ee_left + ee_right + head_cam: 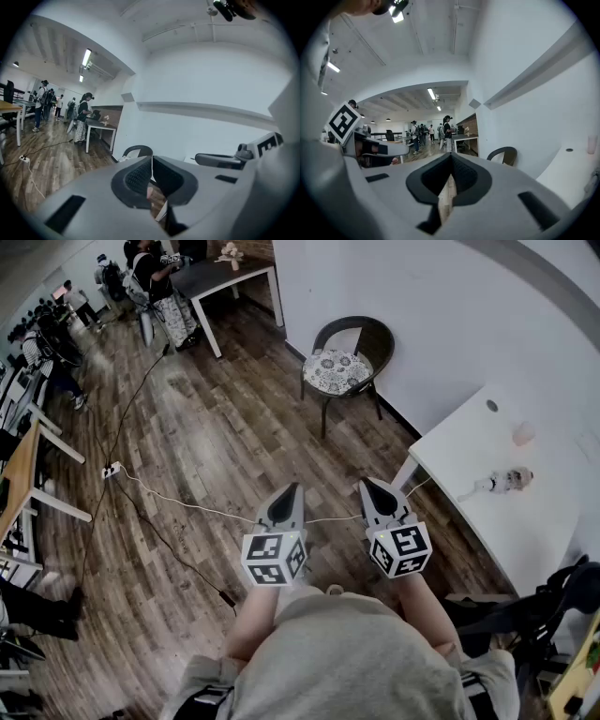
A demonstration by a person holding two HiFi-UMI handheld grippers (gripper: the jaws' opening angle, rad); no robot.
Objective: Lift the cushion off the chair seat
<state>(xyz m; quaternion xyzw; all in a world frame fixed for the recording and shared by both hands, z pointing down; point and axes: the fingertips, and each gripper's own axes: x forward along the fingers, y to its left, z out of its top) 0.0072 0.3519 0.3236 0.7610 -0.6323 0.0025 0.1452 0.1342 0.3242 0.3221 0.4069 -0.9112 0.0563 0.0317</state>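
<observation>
Both grippers, left point(287, 495) and right point(375, 493), have jaws closed and empty, roughly level. Cushion point(337, 370) sits on the chair point(377, 335) seat by the wall, well apart from me. I judge this the approach step. Next I need to close in, open the jaws and pinch a cushion edge.

In the right gripper view the right gripper point(451, 164) hides the chair point(505, 153) below its backrest, so the cushion point(337, 371) cannot be seen there; the white table point(469, 442) is cut off by the head view's right edge; the small pale things point(502, 481) on it are too small to tell; the wooden desk point(21, 486) runs off the left edge of that view.
</observation>
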